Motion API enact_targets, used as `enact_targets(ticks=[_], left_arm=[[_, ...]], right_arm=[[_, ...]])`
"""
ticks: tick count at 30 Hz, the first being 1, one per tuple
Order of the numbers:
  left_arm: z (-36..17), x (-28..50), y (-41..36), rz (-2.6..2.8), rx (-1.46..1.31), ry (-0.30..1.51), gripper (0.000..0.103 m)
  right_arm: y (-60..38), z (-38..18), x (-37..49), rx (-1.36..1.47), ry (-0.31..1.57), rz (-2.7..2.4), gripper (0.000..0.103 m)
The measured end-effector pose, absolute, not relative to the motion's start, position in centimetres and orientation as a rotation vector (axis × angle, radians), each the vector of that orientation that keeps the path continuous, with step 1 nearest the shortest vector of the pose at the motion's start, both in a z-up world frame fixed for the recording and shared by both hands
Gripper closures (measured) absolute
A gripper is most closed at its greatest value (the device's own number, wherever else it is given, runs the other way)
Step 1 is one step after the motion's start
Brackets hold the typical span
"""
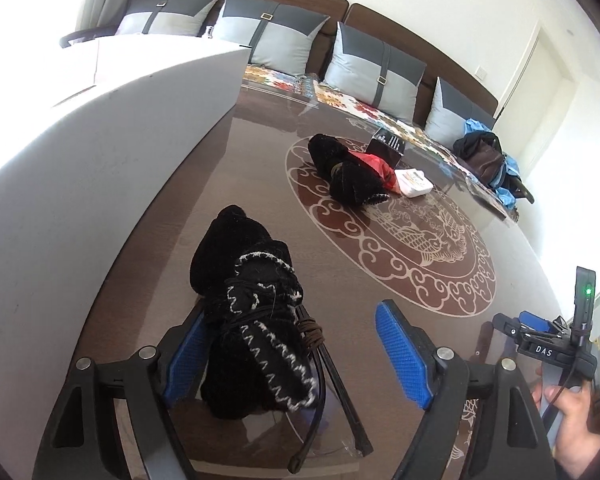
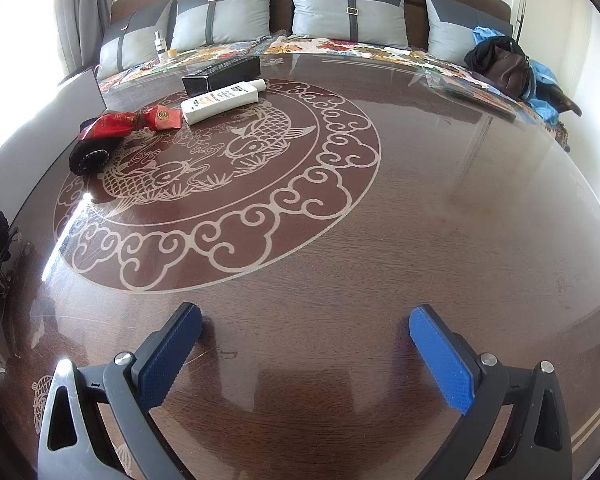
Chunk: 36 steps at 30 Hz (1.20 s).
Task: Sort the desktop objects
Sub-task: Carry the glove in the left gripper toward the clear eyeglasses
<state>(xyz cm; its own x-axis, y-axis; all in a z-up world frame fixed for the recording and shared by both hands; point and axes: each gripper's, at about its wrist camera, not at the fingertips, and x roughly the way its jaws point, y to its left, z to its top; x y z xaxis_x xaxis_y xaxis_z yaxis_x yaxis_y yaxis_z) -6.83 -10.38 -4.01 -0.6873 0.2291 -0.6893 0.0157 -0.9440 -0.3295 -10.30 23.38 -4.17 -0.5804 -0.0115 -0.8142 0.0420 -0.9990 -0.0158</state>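
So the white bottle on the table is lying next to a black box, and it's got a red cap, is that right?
Not quite. The white bottle does lie beside the black box on the table, but its cap is white, not red. The right wrist view shows it; the red things nearby are wrapped packets.

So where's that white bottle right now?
The white bottle lies on its side toward the far left of the table in the right wrist view, between the black box behind it and the red packet.
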Motion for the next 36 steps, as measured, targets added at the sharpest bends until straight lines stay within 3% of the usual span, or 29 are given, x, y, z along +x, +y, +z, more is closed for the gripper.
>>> enact_targets(ticks=[11, 15, 23, 27, 30, 36], left_arm=[[-2.4, -5.8, -11.3, 2.874, -1.229, -0.425, 0.022], [-3.8, -6.4, -12.3, 2.866, -1.302, -0.533, 0.023], [-5.0, -8.9, -6.6, 2.781, -1.376, -0.307, 0.023], [-4.7, -10.5, -2.7, 2.582, -1.327, -0.424, 0.022], [-4.4, -10.3, -1.3, 2.564, -1.296, -0.397, 0.022], [-3.5, -8.9, -3.9, 2.642, -1.261, -0.454, 0.022]], right_arm=[[23.4, -4.2, -10.3, 1.425, 0.052, -2.766, 0.0], [23.4, -4.2, -10.3, 1.425, 0.052, -2.766, 0.0], [23.4, -4.2, -10.3, 1.424, 0.052, -2.766, 0.0], [23.4, -4.2, -10.3, 1.425, 0.051, -2.766, 0.0], [23.4, -4.2, -10.4, 1.424, 0.052, -2.766, 0.0], [23.4, -4.2, -10.4, 1.424, 0.051, -2.766, 0.0]])
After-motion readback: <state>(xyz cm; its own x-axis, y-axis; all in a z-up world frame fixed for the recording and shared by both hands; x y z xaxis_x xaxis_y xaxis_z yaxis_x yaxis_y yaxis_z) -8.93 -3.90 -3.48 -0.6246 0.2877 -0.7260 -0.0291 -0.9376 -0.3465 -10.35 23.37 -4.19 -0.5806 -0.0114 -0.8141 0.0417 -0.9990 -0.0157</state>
